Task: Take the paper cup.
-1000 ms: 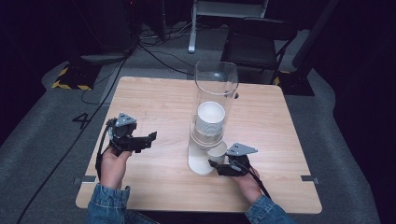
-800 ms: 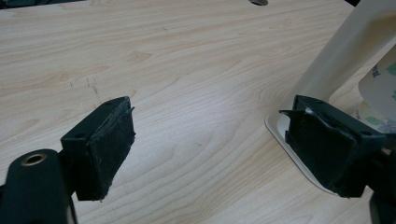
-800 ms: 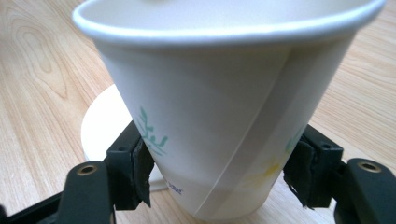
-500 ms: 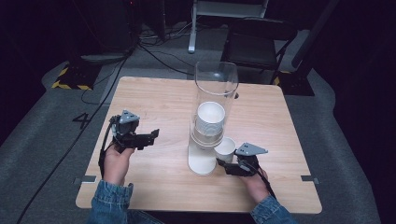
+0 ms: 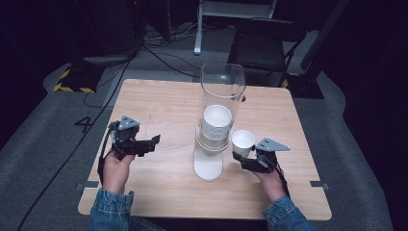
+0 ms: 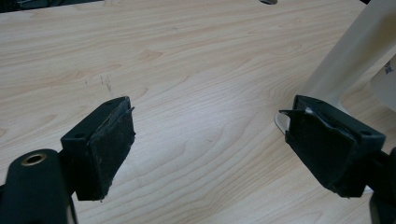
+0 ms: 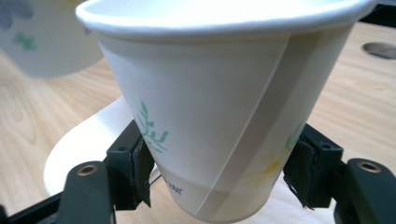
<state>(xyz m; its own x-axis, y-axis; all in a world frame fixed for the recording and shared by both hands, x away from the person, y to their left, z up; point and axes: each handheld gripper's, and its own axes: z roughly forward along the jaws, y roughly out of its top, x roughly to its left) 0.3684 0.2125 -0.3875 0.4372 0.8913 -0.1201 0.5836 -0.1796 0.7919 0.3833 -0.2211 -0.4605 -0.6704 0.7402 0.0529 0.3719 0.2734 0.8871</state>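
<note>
A clear tube dispenser [image 5: 223,86] stands mid-table on a white base [image 5: 208,166] and holds a stack of white paper cups [image 5: 216,122]. To the right of the tube, my right gripper [image 5: 239,158] is shut on the lower part of a single paper cup [image 5: 243,141], which it holds upright above the table. In the right gripper view, both pads [image 7: 140,172] press the sides of this flower-printed cup [image 7: 219,116]. My left gripper [image 5: 153,141] hovers over the left of the table. It is open and has nothing between its pads [image 6: 112,140]. The dispenser base [image 6: 341,60] stands off to its right.
The wooden table [image 5: 163,110] is bare on the left and at the back. A round cable hole [image 7: 380,49] lies in the top beyond the cup. A black chair [image 5: 264,45] and floor cables sit behind the table.
My right gripper has drawn the cup away from the foot of the dispenser, moving right and slightly up. The left gripper has stayed where it was.
</note>
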